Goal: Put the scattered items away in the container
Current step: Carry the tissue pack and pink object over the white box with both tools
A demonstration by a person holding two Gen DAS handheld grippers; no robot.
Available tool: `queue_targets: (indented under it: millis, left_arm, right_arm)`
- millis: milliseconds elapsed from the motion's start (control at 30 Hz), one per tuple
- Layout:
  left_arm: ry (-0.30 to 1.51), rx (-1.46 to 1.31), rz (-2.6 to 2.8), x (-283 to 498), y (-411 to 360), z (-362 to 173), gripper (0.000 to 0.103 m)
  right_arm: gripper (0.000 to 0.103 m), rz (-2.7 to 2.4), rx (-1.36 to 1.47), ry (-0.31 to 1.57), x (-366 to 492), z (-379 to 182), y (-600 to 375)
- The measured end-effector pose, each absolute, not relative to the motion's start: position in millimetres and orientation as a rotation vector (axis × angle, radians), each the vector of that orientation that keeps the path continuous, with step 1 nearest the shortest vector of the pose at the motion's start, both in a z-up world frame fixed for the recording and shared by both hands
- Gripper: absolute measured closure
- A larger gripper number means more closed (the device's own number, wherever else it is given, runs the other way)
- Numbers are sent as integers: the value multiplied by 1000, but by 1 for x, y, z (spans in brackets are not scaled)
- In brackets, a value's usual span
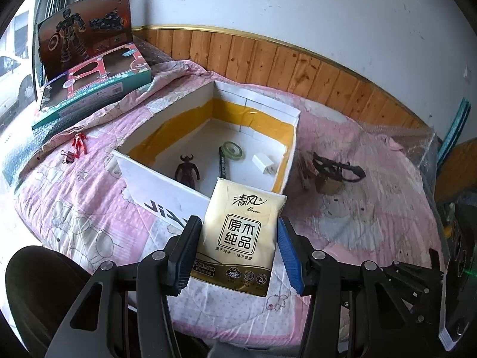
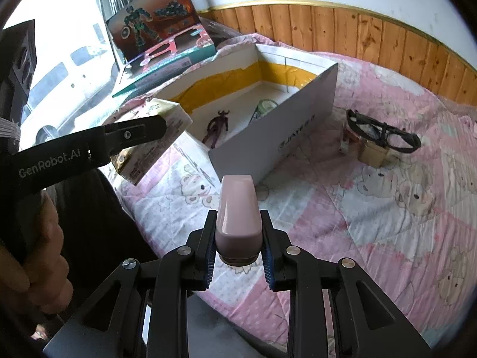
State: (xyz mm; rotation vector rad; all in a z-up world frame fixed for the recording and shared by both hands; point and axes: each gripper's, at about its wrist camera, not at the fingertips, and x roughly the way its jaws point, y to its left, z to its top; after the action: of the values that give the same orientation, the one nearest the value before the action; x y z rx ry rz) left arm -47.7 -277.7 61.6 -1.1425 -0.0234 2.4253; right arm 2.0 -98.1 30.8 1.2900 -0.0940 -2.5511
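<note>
The tissue pack covers part of the white box's near wall and cuts off its printed lettering. In the right wrist view that box's near wall hides most of the tape roll inside. Beside the box, the goggles drape over a small tan item, too hidden to identify. By the red figure, the binder clip is tiny.

1. The left gripper is held level, its two fingers spread wide and pressed against the sides of a tissue pack.
2. The right gripper has its fingers drawn close together, clamped on a pink object.
3. A hand grasps the left gripper's black handle.
</note>
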Motion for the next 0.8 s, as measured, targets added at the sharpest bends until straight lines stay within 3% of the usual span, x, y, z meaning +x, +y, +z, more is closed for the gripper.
queue_targets:
  millis: [800]
  left_arm:
    - [-126, -1118, 2402, -121, -287, 85, 50]
  right_arm:
    - [75, -2577, 1215, 28, -77, 91, -120]
